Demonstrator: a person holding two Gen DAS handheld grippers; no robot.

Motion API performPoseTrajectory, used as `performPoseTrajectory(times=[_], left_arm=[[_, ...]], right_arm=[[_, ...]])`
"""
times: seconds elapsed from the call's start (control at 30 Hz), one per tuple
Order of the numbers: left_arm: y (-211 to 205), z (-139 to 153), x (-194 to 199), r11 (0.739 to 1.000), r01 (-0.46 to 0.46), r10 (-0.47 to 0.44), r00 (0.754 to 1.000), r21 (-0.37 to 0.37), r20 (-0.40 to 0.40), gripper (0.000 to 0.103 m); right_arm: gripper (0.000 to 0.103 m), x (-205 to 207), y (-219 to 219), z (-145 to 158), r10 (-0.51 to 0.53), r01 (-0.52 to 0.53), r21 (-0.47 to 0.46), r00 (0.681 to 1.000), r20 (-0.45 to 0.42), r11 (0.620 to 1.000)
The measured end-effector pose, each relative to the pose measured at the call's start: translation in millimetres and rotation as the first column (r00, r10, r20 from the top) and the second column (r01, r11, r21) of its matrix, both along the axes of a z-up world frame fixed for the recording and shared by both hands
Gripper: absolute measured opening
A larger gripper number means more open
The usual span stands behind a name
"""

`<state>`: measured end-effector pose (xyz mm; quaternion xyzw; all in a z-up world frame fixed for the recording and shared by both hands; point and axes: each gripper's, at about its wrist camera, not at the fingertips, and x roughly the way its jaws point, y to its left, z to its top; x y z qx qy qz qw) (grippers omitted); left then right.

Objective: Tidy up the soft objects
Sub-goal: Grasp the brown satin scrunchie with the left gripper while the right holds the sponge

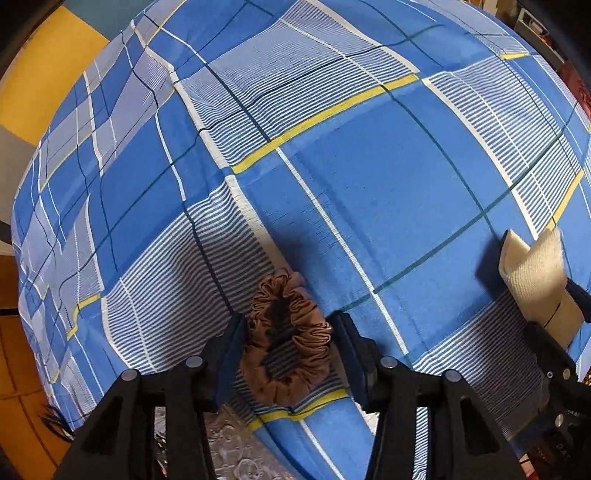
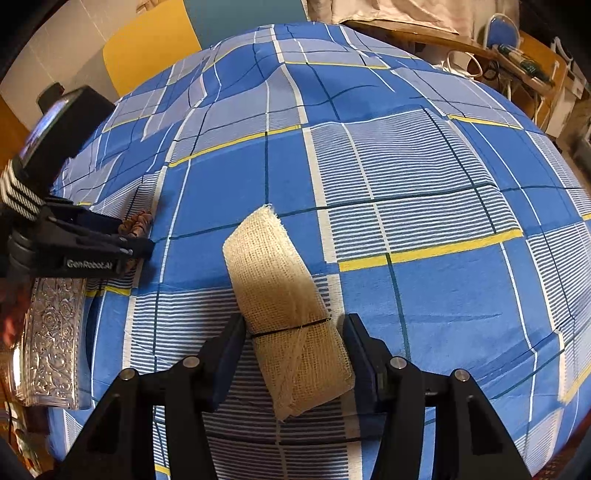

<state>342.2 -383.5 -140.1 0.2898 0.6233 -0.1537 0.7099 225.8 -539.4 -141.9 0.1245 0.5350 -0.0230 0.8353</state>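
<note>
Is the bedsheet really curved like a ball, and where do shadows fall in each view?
Left wrist view: fisheye bends the bedsheet into a dome; a dark shadow lies beside the brown scrunchie. Right wrist view: same bulge; the gauze roll is sharp, with soft shadow beneath.

Two soft objects lie on one blue plaid bedsheet [image 1: 369, 192]: one brown scrunchie [image 1: 290, 332] and one cream gauze roll [image 2: 286, 306] with one thin black band around it. Two black grippers are in view, one left gripper [image 1: 291, 345] and one right gripper [image 2: 295, 350], each with two fingers. One embossed silver box [image 2: 51, 336] sits at the bed's edge. One blue-seated chair [image 2: 504, 31] stands in the background.
</note>
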Motion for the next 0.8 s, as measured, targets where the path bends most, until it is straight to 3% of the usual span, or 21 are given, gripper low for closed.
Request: performPoseTrajectory(times=[0.07, 0.23, 0.63, 0.8], left_arm=[[0.1, 1.0, -0.1, 1.0, -0.001, 0.0, 1.0, -0.029, -0.021, 0.03], [-3.1, 6.3, -9.6, 0.998, 0.041, -0.041, 0.999, -0.04, 0.004, 0.023], [15.6, 75.5, -30.0, 0.974, 0.06, -0.035, 0.993, -0.218, 0.116, 0.021], [29.4, 99.5, -52.9, 0.935, 0.06, -0.018, 0.993, -0.35, 0.12, 0.021]], right_arm=[[0.056, 0.1, 0.2, -0.3, 0.002, -0.002, -0.002, 1.0, 0.0, 1.0], [0.056, -0.1, 0.1, -0.9, 0.004, -0.004, -0.005, 1.0, 0.003, 1.0], [0.057, -2.0, 0.4, -1.5, 0.007, -0.006, -0.004, 1.0, 0.008, 1.0], [0.057, -3.1, 7.8, -1.6, 0.043, -0.042, -0.06, 0.999, 0.013, 0.997]])
